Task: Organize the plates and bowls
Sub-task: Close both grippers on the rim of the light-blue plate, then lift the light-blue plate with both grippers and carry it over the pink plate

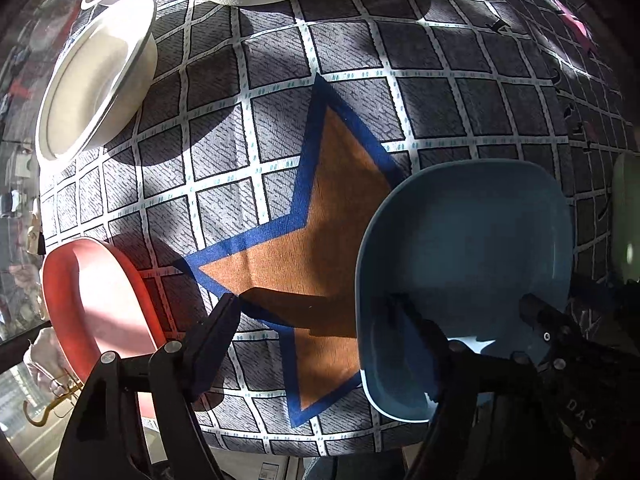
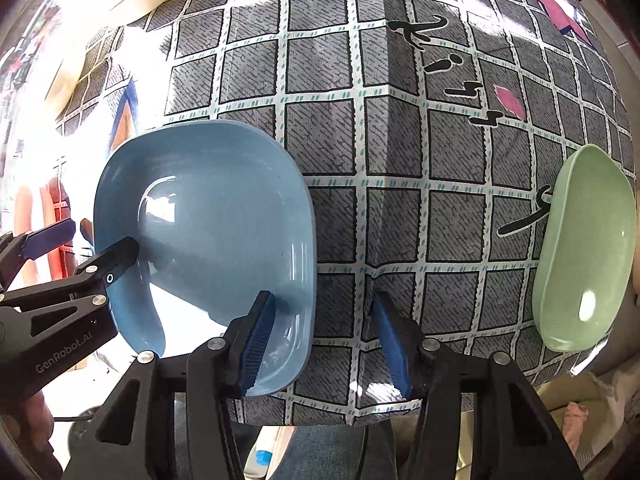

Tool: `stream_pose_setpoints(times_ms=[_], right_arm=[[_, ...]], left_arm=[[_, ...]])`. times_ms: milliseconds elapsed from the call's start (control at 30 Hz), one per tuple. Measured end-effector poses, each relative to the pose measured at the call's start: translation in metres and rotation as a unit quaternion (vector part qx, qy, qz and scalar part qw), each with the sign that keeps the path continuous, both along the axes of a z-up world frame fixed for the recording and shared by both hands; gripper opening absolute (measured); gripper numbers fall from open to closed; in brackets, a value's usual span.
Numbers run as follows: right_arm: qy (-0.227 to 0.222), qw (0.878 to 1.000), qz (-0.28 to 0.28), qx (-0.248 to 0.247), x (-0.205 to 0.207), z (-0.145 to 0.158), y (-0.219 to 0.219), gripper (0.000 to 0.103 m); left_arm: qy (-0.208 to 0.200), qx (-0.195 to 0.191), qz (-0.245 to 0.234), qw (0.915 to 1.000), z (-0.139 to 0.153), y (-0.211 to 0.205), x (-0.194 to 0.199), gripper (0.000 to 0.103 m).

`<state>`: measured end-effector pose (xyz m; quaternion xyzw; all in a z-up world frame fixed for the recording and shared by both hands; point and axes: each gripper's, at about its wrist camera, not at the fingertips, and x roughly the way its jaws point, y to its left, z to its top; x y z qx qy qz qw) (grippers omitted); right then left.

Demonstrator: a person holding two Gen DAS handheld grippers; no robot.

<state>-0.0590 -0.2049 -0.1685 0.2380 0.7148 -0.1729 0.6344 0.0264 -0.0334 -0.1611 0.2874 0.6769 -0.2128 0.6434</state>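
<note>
Red plate point(image 1: 96, 304) at far left of surface point(image 1: 340, 60), on checked cloth point(image 2: 320, 140); three white bowls point(image 1: 100, 76) toward far left corner. Left tool point(image 1: 316, 312) part open, fingers straddling left rim of blue plate point(image 2: 208, 216); grip on rim cannot tell. Blue plate flat on cloth, centre. Right tool point(image 2: 324, 336) part open, fingers astride blue plate's right rim, pads clear of it. Green plate point(image 2: 588, 248) at right edge, well apart.

Glossy smooth blue bowl point(image 2: 208, 216) on matt woven tablecloth point(image 2: 400, 160).
</note>
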Motion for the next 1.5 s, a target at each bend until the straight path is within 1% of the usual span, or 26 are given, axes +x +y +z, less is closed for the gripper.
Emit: stream_pose_setpoints(times_ms=[67, 100, 133, 167, 200, 267, 333, 367, 467, 500, 567, 600, 633, 667, 733, 867, 1033, 1067, 1233, 1300, 1467, 1500], right_arm=[[-0.002, 1.000, 0.005, -0.005, 0.006, -0.001, 0.005, 0.049], [-0.002, 1.000, 0.009, -0.008, 0.008, 0.000, 0.007, 0.045], [-0.006, 1.000, 0.014, -0.009, 0.007, 0.002, 0.010, 0.036], [-0.013, 1.000, 0.018, 0.000, -0.008, 0.006, 0.007, 0.032], [-0.016, 1.000, 0.025, 0.003, -0.015, 0.015, 0.005, 0.029], [-0.021, 0.999, 0.046, -0.005, -0.018, 0.024, 0.018, 0.029], [-0.016, 0.998, 0.056, -0.012, -0.012, 0.025, 0.025, 0.029], [-0.012, 0.998, 0.054, -0.009, -0.010, 0.022, 0.027, 0.029], [-0.014, 1.000, 0.022, 0.016, -0.010, 0.017, 0.021, 0.029], [-0.015, 0.999, 0.017, 0.023, -0.008, 0.018, 0.019, 0.029], [-0.013, 0.999, 0.017, 0.033, -0.005, 0.020, 0.019, 0.028], [-0.007, 0.999, 0.019, 0.036, -0.004, 0.020, 0.020, 0.024], [-0.005, 0.999, 0.021, 0.044, -0.003, 0.019, 0.021, 0.021], [0.001, 0.998, 0.018, 0.055, -0.004, 0.009, 0.017, 0.021], [0.006, 0.998, 0.019, 0.056, -0.005, 0.009, 0.023, 0.021], [0.011, 0.998, 0.024, 0.062, -0.007, 0.005, 0.044, 0.022], [0.023, 0.996, 0.052, 0.062, -0.001, -0.002, 0.063, 0.022], [0.026, 0.996, 0.056, 0.061, 0.002, -0.003, 0.069, 0.022], [0.037, 0.994, 0.077, 0.061, 0.003, -0.012, 0.091, 0.022], [0.039, 0.994, 0.082, 0.060, 0.006, -0.016, 0.104, 0.022], [0.040, 0.994, 0.076, 0.072, 0.014, -0.027, 0.127, 0.022], [0.038, 0.994, 0.074, 0.073, 0.018, -0.028, 0.132, 0.022]], left_arm=[[-0.001, 0.000, 0.001, 1.0000, -0.001, 0.000, 0.000, 0.079], [0.001, -0.002, 0.000, 1.0000, -0.001, -0.003, -0.005, 0.075], [0.003, -0.004, 0.001, 1.0000, -0.001, -0.005, -0.006, 0.070], [0.006, -0.004, 0.003, 1.0000, -0.001, -0.006, -0.007, 0.069], [0.007, -0.001, 0.006, 1.0000, 0.000, -0.006, -0.010, 0.069], [0.007, 0.001, 0.017, 0.9998, 0.000, -0.006, -0.010, 0.069], [0.014, -0.005, 0.026, 0.9995, -0.004, -0.004, -0.015, 0.069], [0.016, -0.009, 0.027, 0.9994, -0.008, -0.001, -0.015, 0.069], [0.024, -0.017, 0.020, 0.9994, -0.015, -0.003, -0.020, 0.069], [0.032, -0.023, 0.018, 0.9991, -0.016, -0.006, -0.024, 0.069], [0.029, -0.025, 0.003, 0.9993, -0.017, -0.014, -0.032, 0.067], [0.025, -0.025, -0.011, 0.9993, -0.016, -0.019, -0.039, 0.062], [0.027, -0.030, -0.020, 0.9990, -0.015, -0.021, -0.042, 0.052], [0.026, -0.026, -0.024, 0.9990, -0.016, -0.021, -0.044, 0.051], [0.026, -0.026, -0.030, 0.9989, -0.018, -0.019, -0.046, 0.052], [0.025, -0.026, -0.026, 0.9990, -0.028, 0.002, -0.044, 0.052], [0.028, -0.033, -0.011, 0.9990, -0.039, 0.026, -0.042, 0.052], [0.032, -0.035, -0.007, 0.9988, -0.032, 0.028, -0.048, 0.052], [0.035, -0.044, 0.009, 0.9984, -0.048, 0.051, -0.048, 0.052], [0.034, -0.047, 0.011, 0.9983, -0.060, 0.056, -0.039, 0.052], [0.037, -0.045, 0.017, 0.9982, -0.073, 0.076, -0.032, 0.051], [0.038, -0.044, 0.019, 0.9981, -0.080, 0.082, -0.031, 0.051]])
